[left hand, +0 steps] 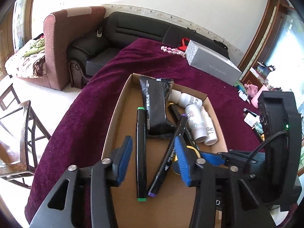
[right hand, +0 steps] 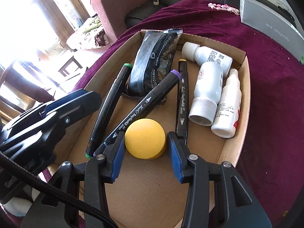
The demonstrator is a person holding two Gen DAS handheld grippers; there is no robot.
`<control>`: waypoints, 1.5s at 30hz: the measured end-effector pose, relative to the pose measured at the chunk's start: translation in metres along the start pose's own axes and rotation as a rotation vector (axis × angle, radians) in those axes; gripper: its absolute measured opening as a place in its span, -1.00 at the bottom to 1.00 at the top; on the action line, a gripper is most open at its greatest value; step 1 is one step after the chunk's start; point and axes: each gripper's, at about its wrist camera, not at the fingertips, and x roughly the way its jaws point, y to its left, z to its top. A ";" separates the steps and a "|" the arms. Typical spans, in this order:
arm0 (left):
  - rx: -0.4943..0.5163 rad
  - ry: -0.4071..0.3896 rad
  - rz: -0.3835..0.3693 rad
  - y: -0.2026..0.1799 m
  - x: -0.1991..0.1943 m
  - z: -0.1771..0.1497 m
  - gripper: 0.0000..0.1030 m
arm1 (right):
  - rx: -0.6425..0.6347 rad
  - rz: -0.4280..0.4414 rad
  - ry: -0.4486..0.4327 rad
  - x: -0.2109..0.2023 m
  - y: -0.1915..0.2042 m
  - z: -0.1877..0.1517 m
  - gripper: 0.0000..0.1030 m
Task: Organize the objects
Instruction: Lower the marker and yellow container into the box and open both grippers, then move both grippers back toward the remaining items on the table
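An open cardboard box [left hand: 117,114] [right hand: 245,95] sits on a purple cloth. Inside lie a black pouch [left hand: 154,106] [right hand: 153,62], white bottles [left hand: 193,121] [right hand: 207,91], a green-capped marker [left hand: 141,152] [right hand: 108,110], a purple-capped marker [left hand: 167,155] [right hand: 148,100] and a yellow-capped marker [right hand: 182,95]. My left gripper [left hand: 153,139] hovers open above the green and purple markers, gripping neither. A round yellow jar [right hand: 145,140] rests on the box floor between the blue pads of my right gripper [right hand: 146,134]. A thin gap shows at the right pad, so that gripper is open.
A long grey carton [left hand: 212,62] and pink beads [left hand: 171,50] lie at the cloth's far side. Small bottles and a pink item [left hand: 250,98] crowd the right edge. A black sofa [left hand: 142,28] and maroon armchair [left hand: 62,43] stand behind, a glass table [left hand: 13,133] at left.
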 end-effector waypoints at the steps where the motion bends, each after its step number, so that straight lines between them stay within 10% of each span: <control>1: -0.006 0.000 -0.001 0.000 -0.002 -0.001 -0.16 | 0.004 0.001 -0.002 -0.001 -0.001 0.000 -0.14; 21: 0.126 -0.014 -0.013 -0.078 -0.035 -0.016 0.11 | 0.123 0.045 -0.146 -0.066 -0.047 -0.035 0.13; 45: 0.373 0.159 -0.178 -0.226 -0.003 -0.069 0.11 | 0.700 -0.179 -0.441 -0.229 -0.303 -0.184 0.31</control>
